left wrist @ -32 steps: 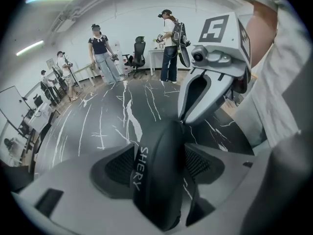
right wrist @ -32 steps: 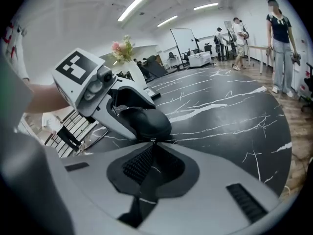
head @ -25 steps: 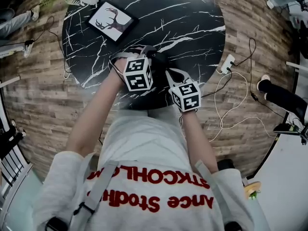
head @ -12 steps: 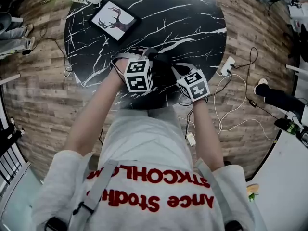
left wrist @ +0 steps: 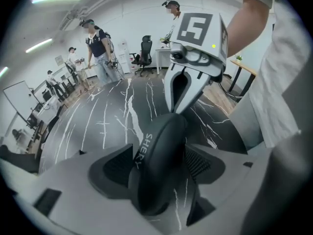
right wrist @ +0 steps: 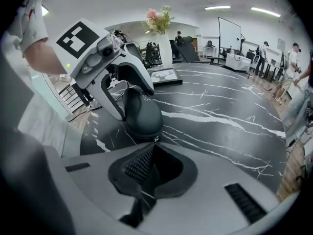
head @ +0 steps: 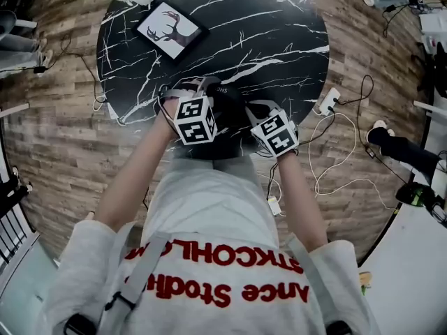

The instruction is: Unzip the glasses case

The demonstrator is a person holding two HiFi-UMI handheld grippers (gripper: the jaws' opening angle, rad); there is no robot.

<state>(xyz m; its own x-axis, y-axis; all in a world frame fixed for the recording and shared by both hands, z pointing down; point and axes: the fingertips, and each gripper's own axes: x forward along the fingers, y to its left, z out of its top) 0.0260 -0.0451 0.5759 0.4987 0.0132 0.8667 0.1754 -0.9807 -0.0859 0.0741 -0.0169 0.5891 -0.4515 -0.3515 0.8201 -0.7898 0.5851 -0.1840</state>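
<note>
Now R gripper (right wrist: 154, 145) fingers (right wrist: 138, 164) together, tips at glasses case (right wrist: 142, 116).

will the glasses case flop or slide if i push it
Probably stiff: the glasses case keeps a smooth domed shape. Its rounded shell could rock or slide on the polished-looking marble table.

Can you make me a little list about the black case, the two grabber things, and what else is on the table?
table: round, black with white veins
glasses case: black, looks closed
left gripper: pads on both sides of the case, holding it; its jaws have just been opening slightly
right gripper: jaws together, tips at the case's end, by a small metal piece
picture frame: deer picture, lying on the table's far side
flowers: beyond the frame
</note>
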